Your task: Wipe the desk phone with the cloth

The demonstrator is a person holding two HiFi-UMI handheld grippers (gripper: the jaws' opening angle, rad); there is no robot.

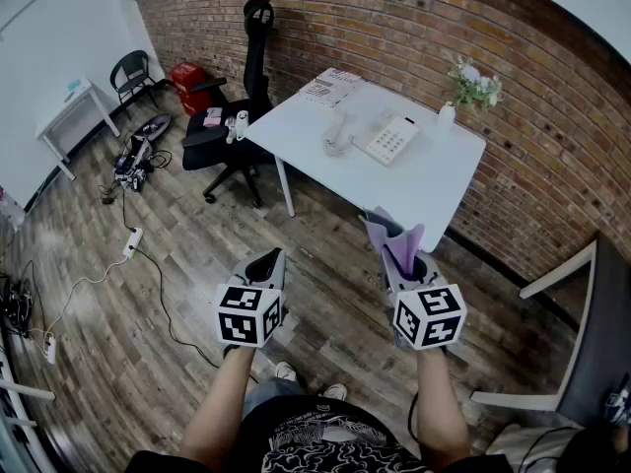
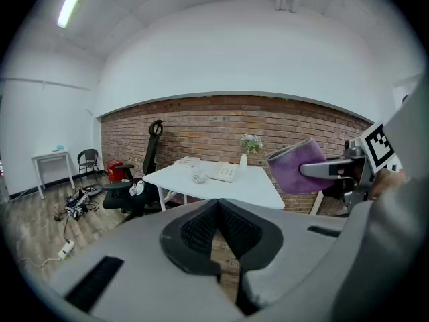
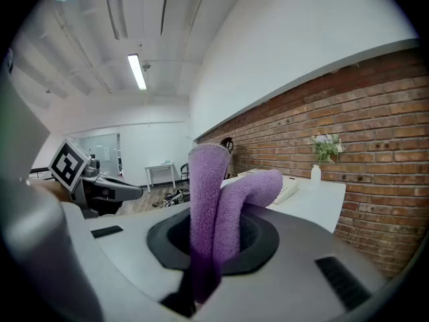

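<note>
Right gripper [image 1: 398, 256]: jaws closed on the purple cloth [image 1: 396, 235], which is folded lengthwise, long axis in line with the jaws, free end pointing toward the desk [image 1: 434, 180] and drooping over. Left gripper [image 1: 264, 262]: jaws pressed together, nothing between. Both above the wooden floor [image 1: 197, 294], well apart from the desk's near corner. Desk phone [image 1: 391, 140]: flat near the desk's middle, long axis across the long edges.

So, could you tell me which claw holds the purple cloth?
The right claw: the cloth stands pinched in it; the left claw is shut, empty.
</note>
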